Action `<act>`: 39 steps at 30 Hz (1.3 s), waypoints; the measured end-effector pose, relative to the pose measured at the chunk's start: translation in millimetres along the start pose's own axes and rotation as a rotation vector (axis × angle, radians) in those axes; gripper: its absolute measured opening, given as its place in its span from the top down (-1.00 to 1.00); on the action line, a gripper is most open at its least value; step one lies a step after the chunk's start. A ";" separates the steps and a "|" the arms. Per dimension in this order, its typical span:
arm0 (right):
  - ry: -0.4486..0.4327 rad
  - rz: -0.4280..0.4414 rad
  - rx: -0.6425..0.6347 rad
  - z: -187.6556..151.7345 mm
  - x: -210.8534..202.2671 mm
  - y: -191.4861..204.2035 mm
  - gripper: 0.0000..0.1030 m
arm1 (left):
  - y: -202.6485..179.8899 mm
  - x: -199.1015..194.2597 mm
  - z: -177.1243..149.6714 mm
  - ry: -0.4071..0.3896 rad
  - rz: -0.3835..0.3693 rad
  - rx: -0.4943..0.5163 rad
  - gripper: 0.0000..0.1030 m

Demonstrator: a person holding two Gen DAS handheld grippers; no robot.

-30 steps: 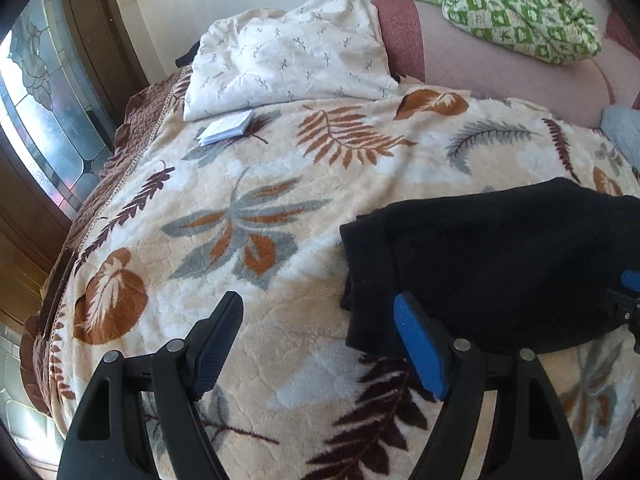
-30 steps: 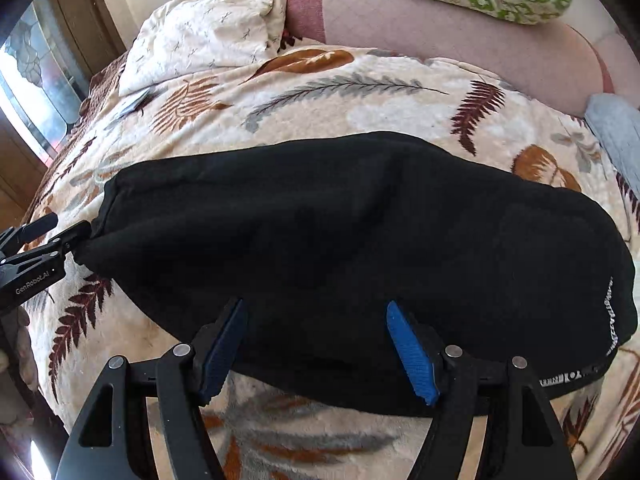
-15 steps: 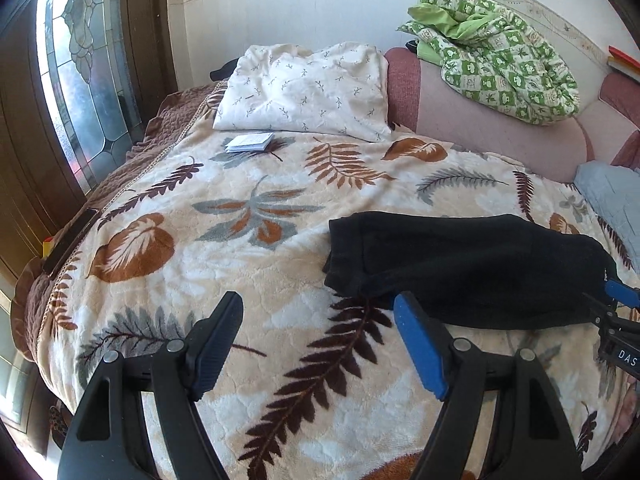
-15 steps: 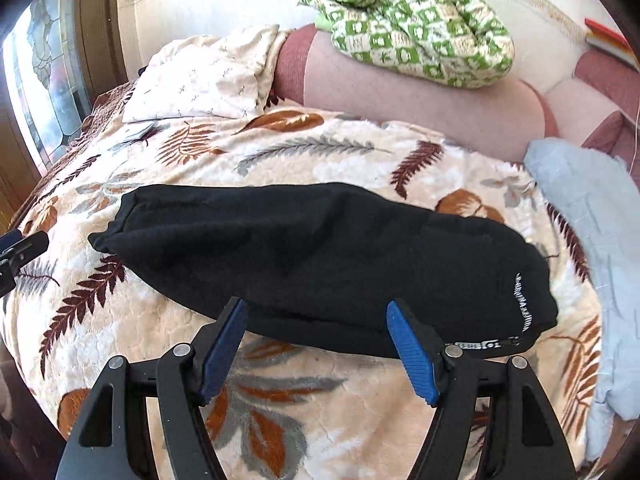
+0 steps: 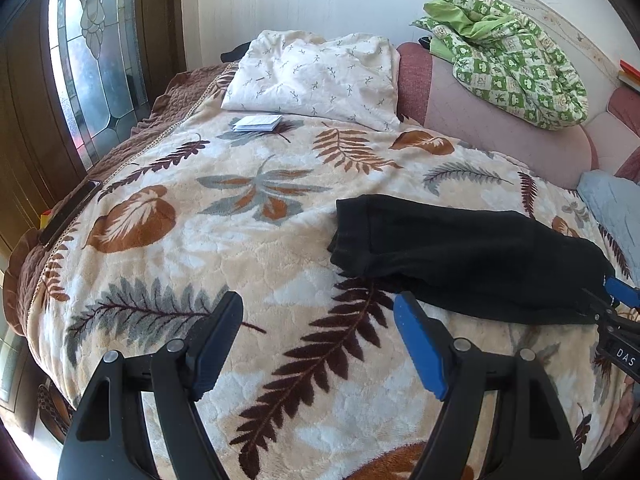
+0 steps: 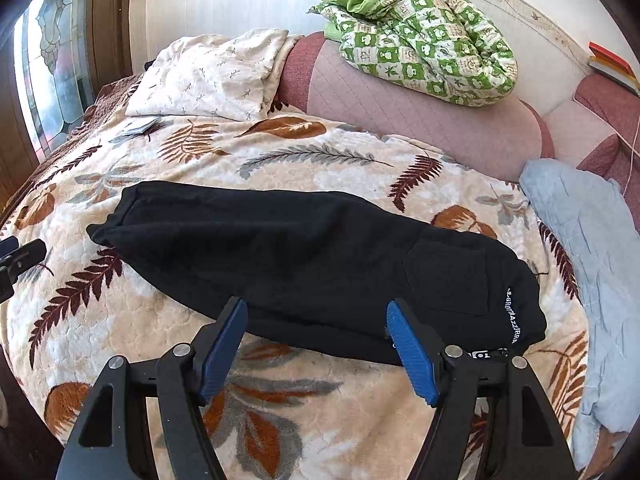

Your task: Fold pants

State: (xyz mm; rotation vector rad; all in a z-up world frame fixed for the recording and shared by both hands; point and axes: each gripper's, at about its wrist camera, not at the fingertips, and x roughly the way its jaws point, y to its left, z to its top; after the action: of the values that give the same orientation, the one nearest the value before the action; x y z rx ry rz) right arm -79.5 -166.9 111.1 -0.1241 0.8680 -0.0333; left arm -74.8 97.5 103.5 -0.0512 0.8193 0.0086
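The pants [image 6: 304, 264] lie across the middle of the blanket [image 5: 208, 280], one black pair, already folded lengthwise into a long band with leg on leg: cuffs at the left end, waistband with white lettering at the right. That first fold looks done; what seems left is to bring one end over the other, perhaps twice, to make a compact bundle.

There are two grippers. The left gripper [image 5: 320, 340] hovers over bare blanket just left of the cuffs, jaws wide apart, holding nothing. The right gripper [image 6: 316, 344] hangs at the near edge of the pants, jaws equally wide, empty.

Farther off: one white pillow [image 5: 316, 76] at the far left with one small booklet [image 5: 258, 123] beside it, one green checked quilt [image 6: 420, 32] bundled on the pink headboard [image 6: 400, 112], and one pale blue cloth [image 6: 592, 248] at the right.
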 end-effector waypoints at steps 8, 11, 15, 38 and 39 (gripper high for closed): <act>0.004 -0.002 -0.027 3.7 5.1 7.4 -0.50 | 2.8 4.4 -0.9 0.012 -0.011 -0.020 -0.50; 0.004 -0.004 -0.042 5.1 7.7 11.3 -0.49 | 3.2 8.3 -1.0 0.020 -0.013 -0.031 -0.50; 0.012 -0.004 -0.058 7.6 13.4 15.0 -0.49 | 4.3 13.4 -0.6 0.028 -0.015 -0.043 -0.50; 0.065 0.129 -0.177 46.1 57.3 53.5 -0.50 | 21.2 52.6 12.0 0.076 -0.119 -0.168 -0.50; 0.078 0.218 -0.183 56.2 61.8 56.7 -0.50 | 22.6 56.0 13.5 0.080 -0.147 -0.191 -0.50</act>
State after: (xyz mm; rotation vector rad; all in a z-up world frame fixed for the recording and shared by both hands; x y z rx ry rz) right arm 2.1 -110.2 93.2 -0.1997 0.9575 0.2470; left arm -27.4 120.1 70.9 -0.2938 0.8917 -0.0540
